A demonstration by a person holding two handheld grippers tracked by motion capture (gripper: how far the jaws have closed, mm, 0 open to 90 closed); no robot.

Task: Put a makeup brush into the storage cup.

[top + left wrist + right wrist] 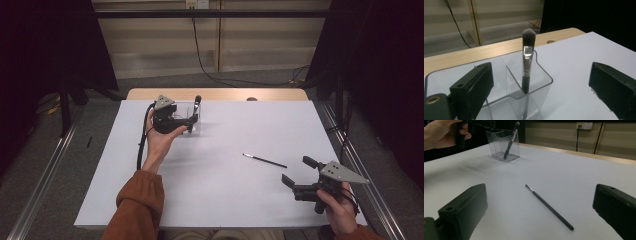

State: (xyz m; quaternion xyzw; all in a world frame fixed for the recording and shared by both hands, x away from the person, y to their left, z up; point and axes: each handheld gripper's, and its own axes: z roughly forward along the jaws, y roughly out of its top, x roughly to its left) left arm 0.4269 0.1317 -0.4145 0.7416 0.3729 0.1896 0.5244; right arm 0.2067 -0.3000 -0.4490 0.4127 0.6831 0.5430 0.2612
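Clear plastic organiser (534,82) props the released brush (527,58) upright; left tongs (539,85) gape empty, right tongs (541,212) wide toward the thin brush (549,206).

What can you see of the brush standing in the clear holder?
The makeup brush has a rounded grey-brown bristle head, a shiny silver ferrule and a black handle. It stands bristles up, leaning slightly, handle end down in a compartment of the clear plastic organizer, by a divider wall. The organizer sits near the table's far edge. The left gripper is open around it; its fingers do not touch the brush.
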